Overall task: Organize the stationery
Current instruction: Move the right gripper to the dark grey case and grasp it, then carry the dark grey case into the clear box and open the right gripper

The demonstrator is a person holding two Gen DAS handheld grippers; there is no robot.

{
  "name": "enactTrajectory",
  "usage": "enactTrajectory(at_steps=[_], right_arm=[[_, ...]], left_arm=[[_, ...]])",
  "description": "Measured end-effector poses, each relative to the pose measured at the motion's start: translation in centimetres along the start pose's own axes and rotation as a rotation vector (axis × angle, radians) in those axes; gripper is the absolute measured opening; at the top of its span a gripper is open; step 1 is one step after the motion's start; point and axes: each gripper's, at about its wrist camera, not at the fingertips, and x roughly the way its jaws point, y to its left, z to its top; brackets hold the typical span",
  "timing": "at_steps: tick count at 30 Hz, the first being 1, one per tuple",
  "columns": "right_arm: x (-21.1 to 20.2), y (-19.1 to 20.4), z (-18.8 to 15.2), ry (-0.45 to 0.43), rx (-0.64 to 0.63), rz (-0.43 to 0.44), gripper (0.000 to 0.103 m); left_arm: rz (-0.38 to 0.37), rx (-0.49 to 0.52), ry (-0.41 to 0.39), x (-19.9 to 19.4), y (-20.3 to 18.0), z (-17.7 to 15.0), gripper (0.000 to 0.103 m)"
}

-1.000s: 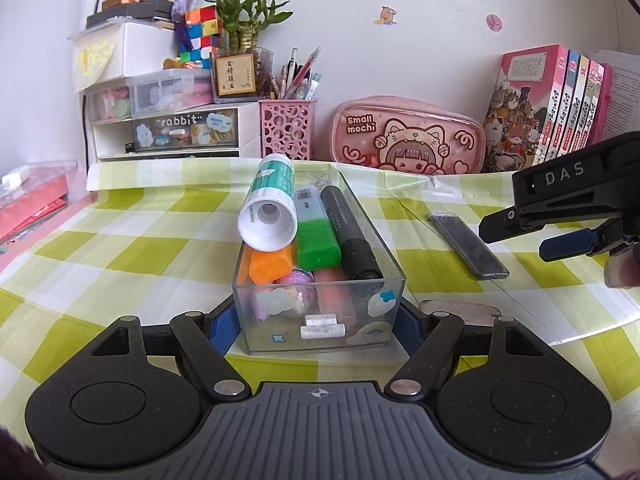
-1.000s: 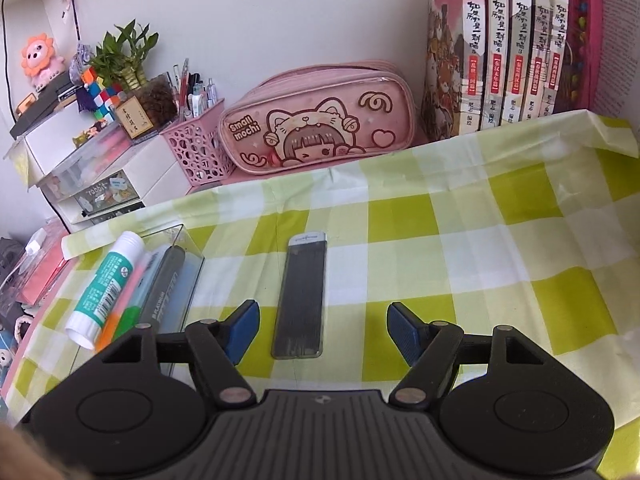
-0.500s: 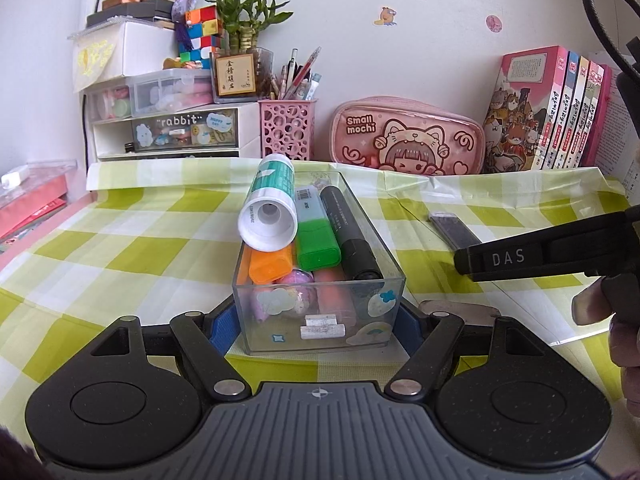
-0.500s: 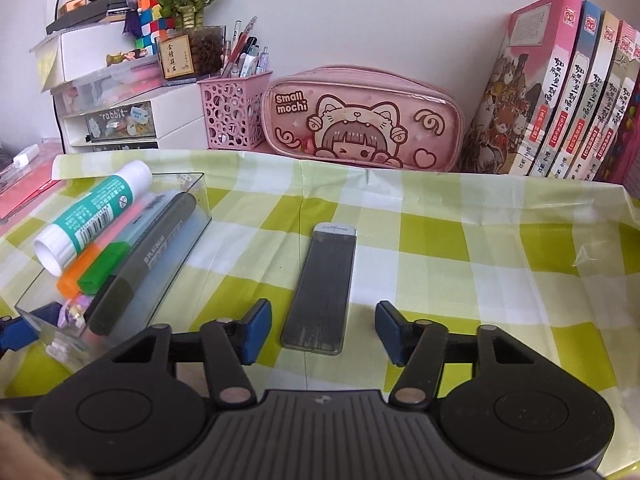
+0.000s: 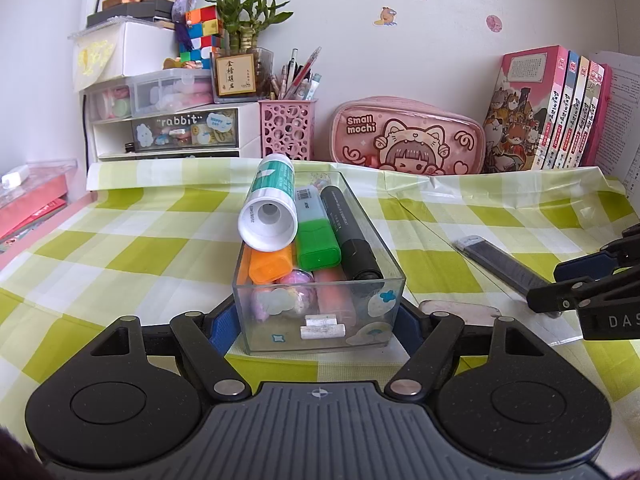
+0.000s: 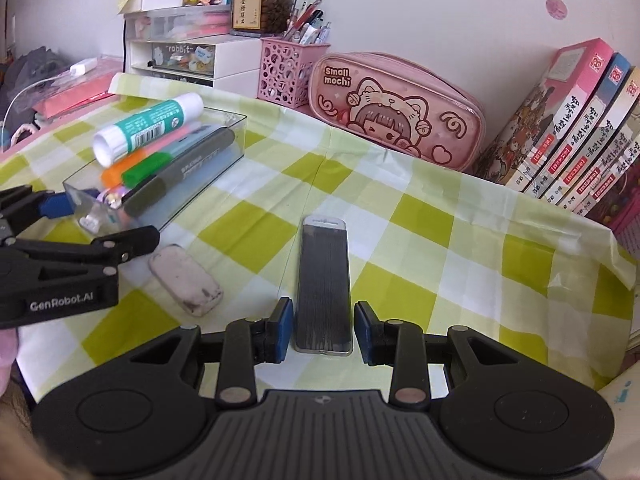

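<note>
The clear box (image 5: 320,312) is clamped by the left gripper (image 5: 316,326); right gripper (image 6: 322,332) jaws are being closed around the lead case (image 6: 324,284), pad contact unclear.

Your clear plastic box (image 5: 316,320) sits on the checked cloth, packed with a white-and-teal glue stick (image 5: 272,204) lying tilted on top, an orange highlighter (image 5: 270,266), a green highlighter (image 5: 316,236) and a black marker (image 5: 352,236). Right of it, apart, lie a smudged white eraser (image 6: 185,279) and a flat dark lead case (image 6: 324,284).
</note>
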Motion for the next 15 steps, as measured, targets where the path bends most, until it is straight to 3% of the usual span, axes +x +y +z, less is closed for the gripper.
enactTrajectory(at_steps=[4, 12, 15], right_arm=[[0.8, -0.4, 0.5, -0.005, 0.059, -0.005, 0.053], [2.0, -1.1, 0.8, -0.045, 0.183, 0.056, 0.052], [2.1, -0.6, 1.0, -0.057, 0.175, 0.058, 0.043]], left_arm=[[0.002, 0.004, -0.002, 0.0, 0.0, 0.0, 0.075], [0.002, 0.004, -0.003, 0.0, 0.0, 0.0, 0.075], [0.003, 0.004, -0.003, 0.0, 0.0, 0.0, 0.075]])
